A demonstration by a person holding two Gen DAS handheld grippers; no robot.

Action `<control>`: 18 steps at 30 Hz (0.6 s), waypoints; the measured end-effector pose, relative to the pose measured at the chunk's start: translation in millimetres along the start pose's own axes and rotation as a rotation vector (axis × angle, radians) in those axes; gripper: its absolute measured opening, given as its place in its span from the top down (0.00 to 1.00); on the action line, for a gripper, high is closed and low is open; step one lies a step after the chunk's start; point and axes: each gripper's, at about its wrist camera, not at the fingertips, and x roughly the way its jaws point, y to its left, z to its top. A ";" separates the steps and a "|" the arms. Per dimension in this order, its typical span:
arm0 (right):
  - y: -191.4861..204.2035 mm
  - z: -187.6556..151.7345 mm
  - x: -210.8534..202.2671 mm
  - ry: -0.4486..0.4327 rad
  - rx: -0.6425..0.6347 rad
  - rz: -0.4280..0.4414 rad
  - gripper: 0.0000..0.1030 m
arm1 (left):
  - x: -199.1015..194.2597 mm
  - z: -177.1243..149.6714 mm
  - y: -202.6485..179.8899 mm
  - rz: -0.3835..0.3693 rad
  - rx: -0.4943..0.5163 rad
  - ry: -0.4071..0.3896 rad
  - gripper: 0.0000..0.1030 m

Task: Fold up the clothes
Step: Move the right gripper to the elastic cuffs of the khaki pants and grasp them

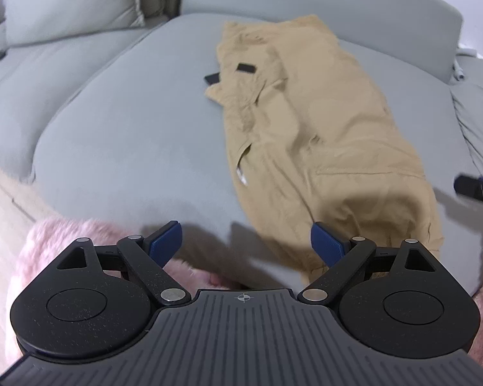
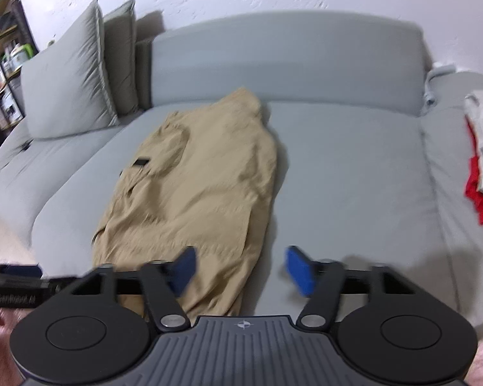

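Left wrist view: both the left gripper (image 1: 246, 241) and right gripper (image 2: 240, 268) gape wide and hold nothing, over the soft, light tan cotton cargo trousers (image 1: 309, 128) lying lengthwise on the grey sofa seat (image 1: 128, 122); grab the near hem corners.

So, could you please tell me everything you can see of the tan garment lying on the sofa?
The tan garment looks like thin, creased woven cloth, probably cargo trousers folded lengthwise. It lies flat along the grey sofa seat, its near end at the front edge. Black strap tabs, a flapped pocket and a slit pocket with something pale at its opening show on its surface. Only the seat touches it: the left gripper and right gripper hover open above its near end.
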 end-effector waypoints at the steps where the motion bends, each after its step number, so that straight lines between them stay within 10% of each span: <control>1: -0.2 -1.7 0.5 0.013 0.001 0.012 0.59 | -0.2 -0.6 -1.7 -0.002 -0.002 0.005 0.14; 18: -18.5 -23.5 13.7 0.123 0.151 0.156 0.46 | 7.2 3.7 -9.2 -0.136 -0.032 0.000 0.23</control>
